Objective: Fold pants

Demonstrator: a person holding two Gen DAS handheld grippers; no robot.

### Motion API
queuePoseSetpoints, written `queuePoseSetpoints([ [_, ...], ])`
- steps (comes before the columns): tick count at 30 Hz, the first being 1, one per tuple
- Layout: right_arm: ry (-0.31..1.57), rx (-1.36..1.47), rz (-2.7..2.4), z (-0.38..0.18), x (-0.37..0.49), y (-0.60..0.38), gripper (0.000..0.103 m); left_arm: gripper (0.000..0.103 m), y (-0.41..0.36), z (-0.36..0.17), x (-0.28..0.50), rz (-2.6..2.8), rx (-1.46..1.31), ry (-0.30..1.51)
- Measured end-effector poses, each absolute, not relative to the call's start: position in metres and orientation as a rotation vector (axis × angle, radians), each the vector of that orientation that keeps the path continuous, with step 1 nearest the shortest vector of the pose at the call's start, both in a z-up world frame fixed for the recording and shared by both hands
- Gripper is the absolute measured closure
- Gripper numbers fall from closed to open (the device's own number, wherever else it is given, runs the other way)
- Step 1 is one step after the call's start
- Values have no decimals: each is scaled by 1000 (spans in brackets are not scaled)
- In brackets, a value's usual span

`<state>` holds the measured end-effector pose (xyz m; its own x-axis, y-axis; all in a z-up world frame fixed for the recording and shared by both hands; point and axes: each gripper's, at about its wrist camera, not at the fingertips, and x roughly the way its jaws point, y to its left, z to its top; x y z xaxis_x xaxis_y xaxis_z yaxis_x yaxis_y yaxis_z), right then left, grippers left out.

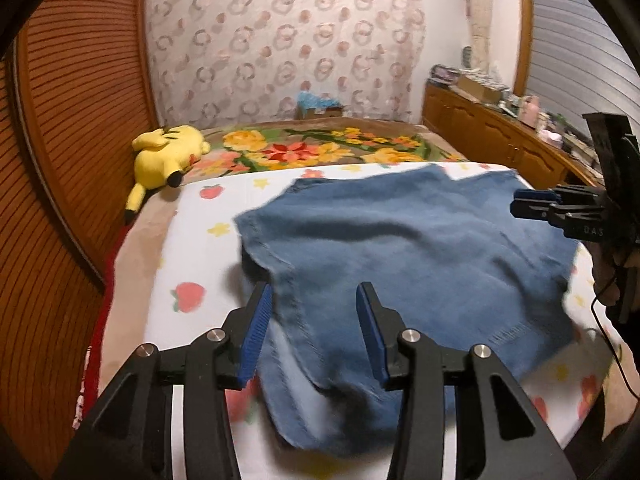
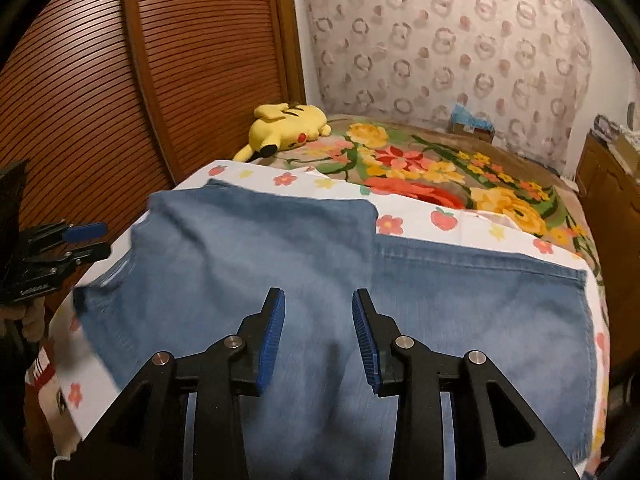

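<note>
Blue denim pants (image 1: 400, 240) lie folded over on a white sheet with a strawberry and flower print (image 1: 192, 248). My left gripper (image 1: 314, 292) hovers over their near left edge, jaws apart, and the cloth shows below the gap without being pinched. In the right wrist view the pants (image 2: 280, 248) spread wider, with a folded layer on the left and a single layer running right. My right gripper (image 2: 318, 296) stands open above their middle with nothing in it. Each view also catches the other gripper: the right gripper (image 1: 536, 204) at the right edge, the left gripper (image 2: 92, 240) at the left edge.
A yellow plush toy (image 1: 168, 156) lies at the far left of the bed on a floral blanket (image 1: 320, 148). Slatted wooden doors (image 1: 80, 120) run along the left side. A wooden dresser (image 1: 500, 132) crowded with small items stands on the right. A cardboard box (image 1: 320, 106) sits by the curtain.
</note>
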<state>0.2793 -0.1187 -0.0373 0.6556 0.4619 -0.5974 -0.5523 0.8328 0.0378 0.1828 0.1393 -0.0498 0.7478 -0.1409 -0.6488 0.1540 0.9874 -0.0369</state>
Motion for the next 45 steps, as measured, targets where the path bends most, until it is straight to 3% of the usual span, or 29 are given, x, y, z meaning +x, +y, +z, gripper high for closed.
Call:
queuePoseSetpoints([
  [11,586,-132,540,-43,200,-142,67,63,124,-68,141,-167,7,737],
  [16,607,-110,548,-53,185,-146,67,83,134,-83,134,-138,-40,775],
  [24,628,-90,541,-63,180,-158,67,97,136,-89,122,-141,-33,777],
  [37,636,-47,502,-61,173,-174,67,98,143,-77,115,-97,-31,751],
  [40,628,-39,492,-61,169,-180,66,89,136,-68,114,-107,-24,733],
  [45,621,-24,468,-63,163,-197,66,53,121,-63,118,-139,-3,705],
])
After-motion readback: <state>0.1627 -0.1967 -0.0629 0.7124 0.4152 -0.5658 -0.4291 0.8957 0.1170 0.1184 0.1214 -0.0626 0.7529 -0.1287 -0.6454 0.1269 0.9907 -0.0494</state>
